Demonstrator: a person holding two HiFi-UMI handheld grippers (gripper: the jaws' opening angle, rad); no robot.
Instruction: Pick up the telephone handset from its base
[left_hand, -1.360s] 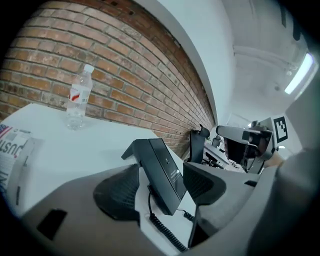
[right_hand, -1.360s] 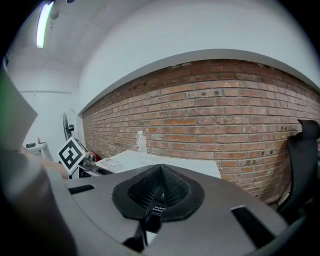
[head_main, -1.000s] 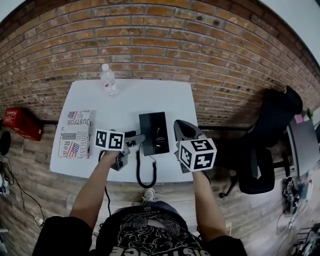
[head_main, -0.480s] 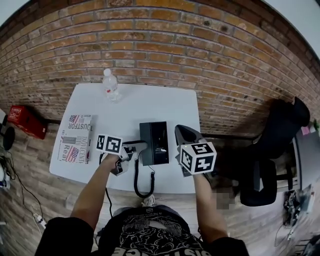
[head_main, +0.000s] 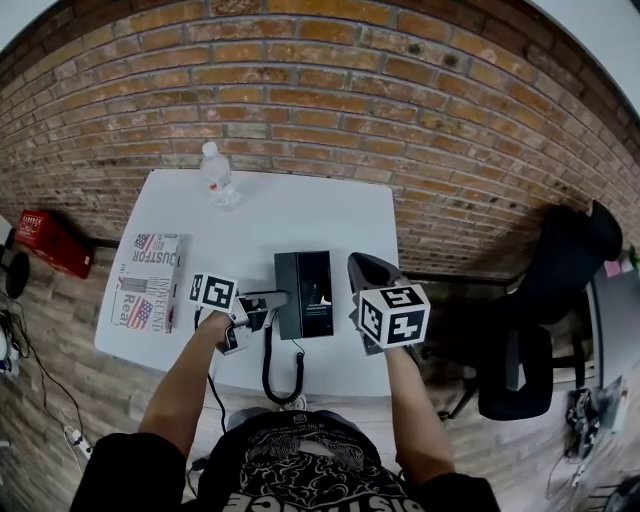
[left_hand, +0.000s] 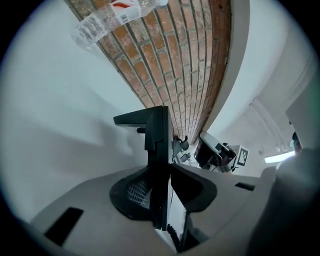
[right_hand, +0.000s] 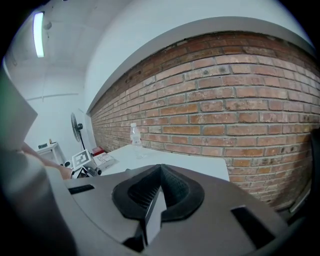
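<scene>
printed box on white table: big letters read "dustor", lower down "rea..", smaller lines btwn not legible. bottle label too small to read.

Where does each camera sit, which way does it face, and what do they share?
Head view: on the head, looking steeply down at table and phone; both forearms, left gripper, right gripper show.
Left gripper view: on the left gripper, facing the handset between its closing jaws.
Right gripper view: on the right gripper, jaws together, empty, facing the brick wall.
Shared: the water bottle, in all three.
</scene>
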